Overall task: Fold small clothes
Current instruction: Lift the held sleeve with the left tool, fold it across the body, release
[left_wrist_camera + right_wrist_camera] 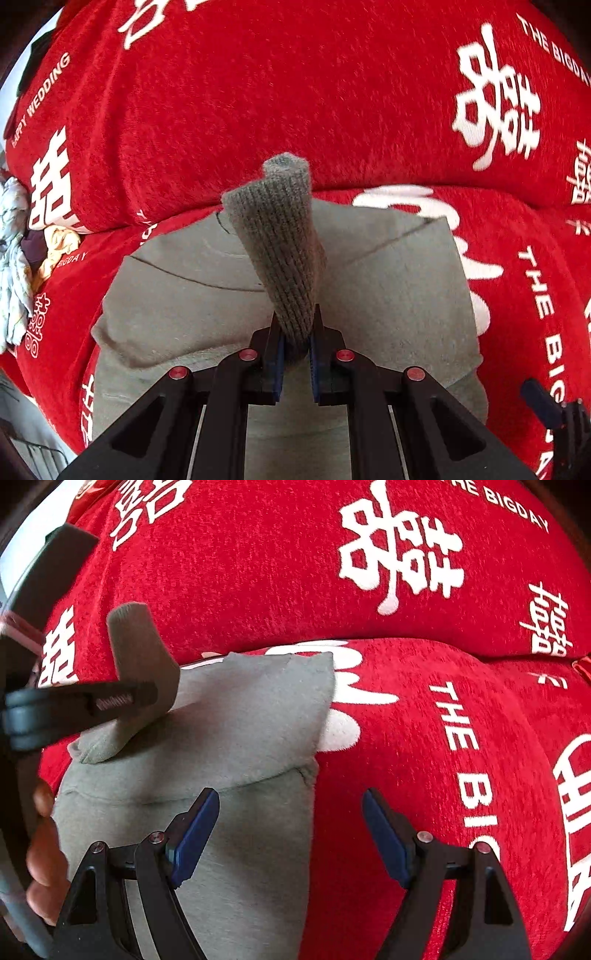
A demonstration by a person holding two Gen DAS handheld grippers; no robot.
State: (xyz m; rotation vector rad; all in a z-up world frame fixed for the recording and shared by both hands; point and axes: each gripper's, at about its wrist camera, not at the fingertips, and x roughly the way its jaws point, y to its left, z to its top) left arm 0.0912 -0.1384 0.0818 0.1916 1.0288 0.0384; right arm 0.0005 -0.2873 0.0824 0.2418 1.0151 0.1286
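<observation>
Mid-fold, as far as the views showed. One grey garment [207, 295], a small sweatshirt-like piece, lay on the red cover [295, 92] of what looked like a sofa or bed; body already seemed folded in, edges fairly squared. The left hand-held gripper [296, 341] was clenched on the ribbed cuff [277, 236] of one sleeve, holding it lifted above the garment's body, cuff end pointing toward the back cushion. Judged step: laying that sleeve across the body. Left to do, probably: put sleeve down, final fold or two, flatten.

The right hand-held gripper [291, 830] was released, jaws spread wide, hovering over the garment's right edge, gripping nothing. A bare hand [46, 856] showed at the left border of the right wrist view, holding the other tool.

Counts: one grey garment, one raised sleeve, two grippers. A small heap of other clothes [22, 258] sat at far left on the cover; number could not be told, at least two fabrics visible.
</observation>
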